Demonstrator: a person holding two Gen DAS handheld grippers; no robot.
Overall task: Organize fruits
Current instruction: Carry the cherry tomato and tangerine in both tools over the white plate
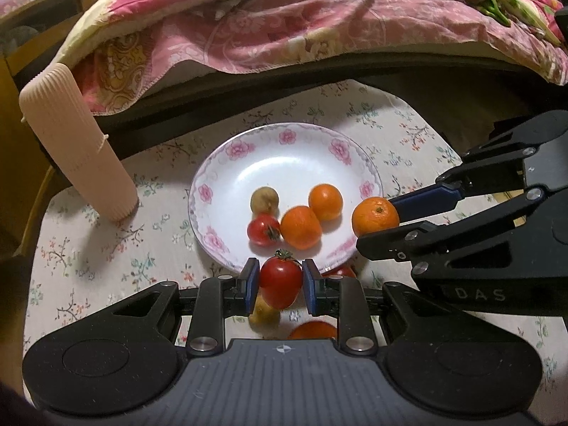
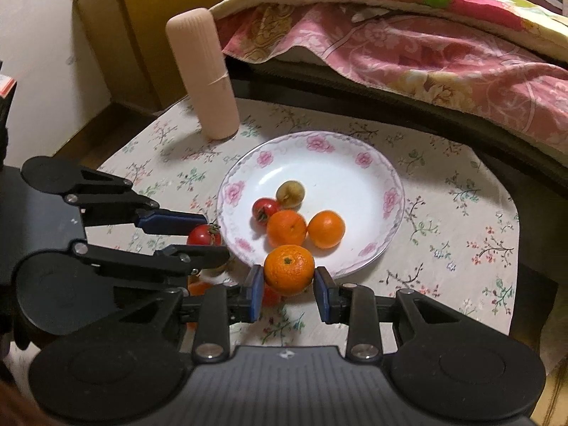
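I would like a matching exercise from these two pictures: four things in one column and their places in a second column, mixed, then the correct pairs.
Things:
1. held tomato
2. held orange
3. brownish round fruit
4. ribbed pink cylinder

Places:
A. lying on the flowered plate
B. between the pads of the right claw
C. standing on the tablecloth, left of the plate
D. between the pads of the left claw

Pairs: 1-D, 2-B, 3-A, 4-C
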